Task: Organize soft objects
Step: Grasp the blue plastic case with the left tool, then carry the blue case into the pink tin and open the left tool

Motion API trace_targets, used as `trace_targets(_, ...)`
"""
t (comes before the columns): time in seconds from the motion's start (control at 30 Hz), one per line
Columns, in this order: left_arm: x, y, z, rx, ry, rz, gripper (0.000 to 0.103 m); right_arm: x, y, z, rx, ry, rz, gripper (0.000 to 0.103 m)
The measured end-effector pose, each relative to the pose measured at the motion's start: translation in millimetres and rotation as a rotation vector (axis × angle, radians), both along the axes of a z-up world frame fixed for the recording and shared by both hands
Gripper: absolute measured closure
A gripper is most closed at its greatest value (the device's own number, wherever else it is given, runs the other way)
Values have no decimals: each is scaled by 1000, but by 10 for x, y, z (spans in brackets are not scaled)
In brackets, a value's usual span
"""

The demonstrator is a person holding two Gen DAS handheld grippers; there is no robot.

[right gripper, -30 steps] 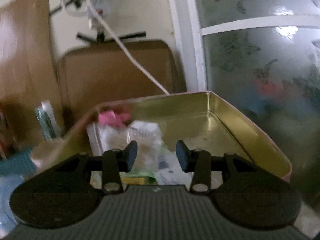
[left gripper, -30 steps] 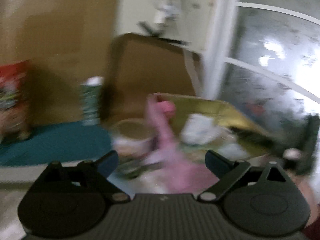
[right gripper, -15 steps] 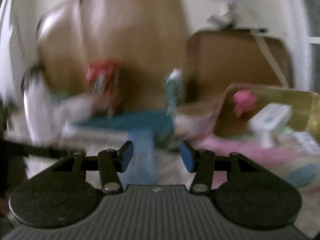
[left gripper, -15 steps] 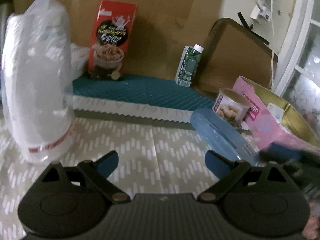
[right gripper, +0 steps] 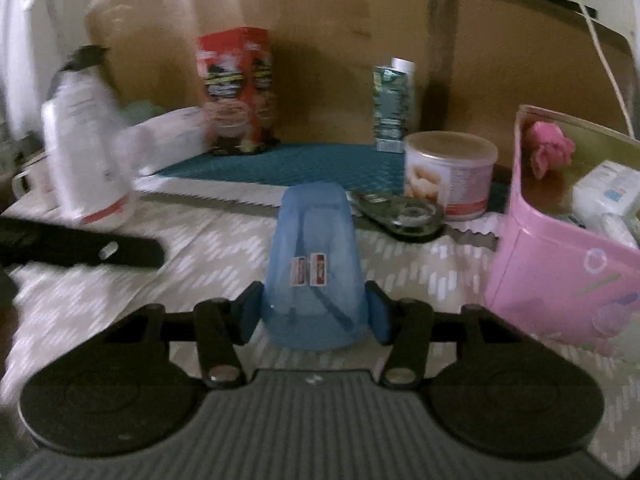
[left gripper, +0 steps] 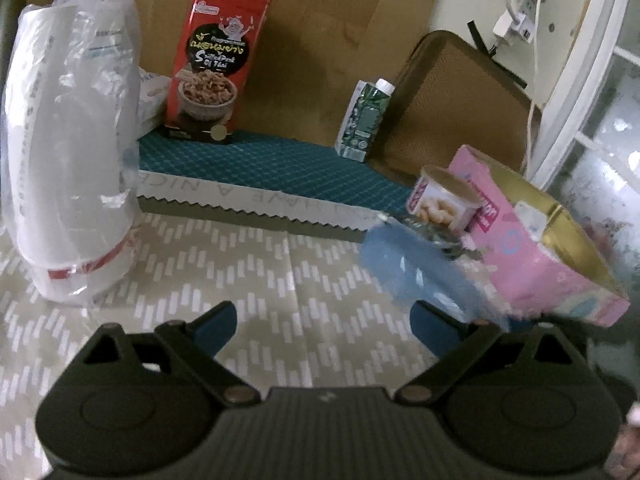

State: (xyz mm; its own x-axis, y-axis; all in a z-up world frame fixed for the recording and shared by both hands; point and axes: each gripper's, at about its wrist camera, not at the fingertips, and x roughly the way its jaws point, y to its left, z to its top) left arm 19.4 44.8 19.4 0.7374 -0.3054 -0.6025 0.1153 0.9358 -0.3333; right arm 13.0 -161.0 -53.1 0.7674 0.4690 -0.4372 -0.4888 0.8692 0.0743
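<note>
At the left of the worktop (left gripper: 240, 280) a bagged white bundle (left gripper: 68, 152) stands upright; the left gripper (left gripper: 324, 320) hangs above bare surface, fingers wide and empty; at centre the right gripper (right gripper: 314, 314) has a translucent blue pouch (right gripper: 316, 256) between its fingers, apparently pressed at both sides; at right sits the pink tin (right gripper: 560, 264), already partly filled; judged step: pouch secured; next, carry it to the tin.

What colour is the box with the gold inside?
Pink box, gold inside. It shows best in the right wrist view.
</note>
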Motion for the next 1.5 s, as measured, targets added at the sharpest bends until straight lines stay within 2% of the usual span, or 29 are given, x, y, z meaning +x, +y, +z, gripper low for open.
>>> trace_targets(0.13, 10, -55, 25, -41, 2, -50, 6, -349, -220, -17, -46, 13, 194, 47)
trace_targets(0.2, 14, -157, 12, -41, 5, -91, 5, -541, -392, -50, -82, 13, 229, 46)
trace_targets(0.23, 16, -219, 5, -39, 8, -113, 5, -606, -460, -73, -100, 6, 218, 45)
trace_targets(0.3, 16, -359, -12, -36, 14, -156, 6, -712, -653, -120, -116, -8, 128, 35)
trace_targets(0.33, 21, -438, -20, -33, 18, -175, 6, -732, -725, -143, -105, 0, 85, 33)
trace_targets(0.47, 30, -670, -10, -14, 22, -227, 6, -843, -865, -181, -27, 8, 64, 33)
trace_targets(0.6, 9, -852, -52, 1, 54, -282, 11, -898, -755, -220, -53, -30, 69, 33)
trace_targets(0.7, -35, -928, -101, -26, 54, -315, 15, -875, -729, -260, -52, -54, 51, 32)
trace_targets(0.8, -31, -1008, -35, -13, 54, -306, 19, -822, -770, -251, -45, -71, 16, 40)
trace_targets(0.93, 17, -1184, 218, -13, -7, -340, 19, -824, -913, -183, -4, -96, -35, 41)
trace_targets(1.07, 76, -1586, 585, 14, -121, -410, 19, -930, -1168, 41, 32, -195, -115, 41)
trace_targets(1.17, 217, -1996, 752, 38, -186, -456, 19, -912, -1430, 204, 52, -256, -188, 41)
trace_targets(1.33, 546, -2594, 793, 72, -249, -494, 18, -672, -1800, 347, 32, -293, -319, 40)
trace_targets(1.43, 786, -2908, 693, 93, -227, -481, 11, -397, -1981, 344, 26, -262, -378, 40)
trace_targets(1.5, 911, -3055, 602, 129, -193, -461, 10, -190, -2047, 323, 16, -235, -419, 41)
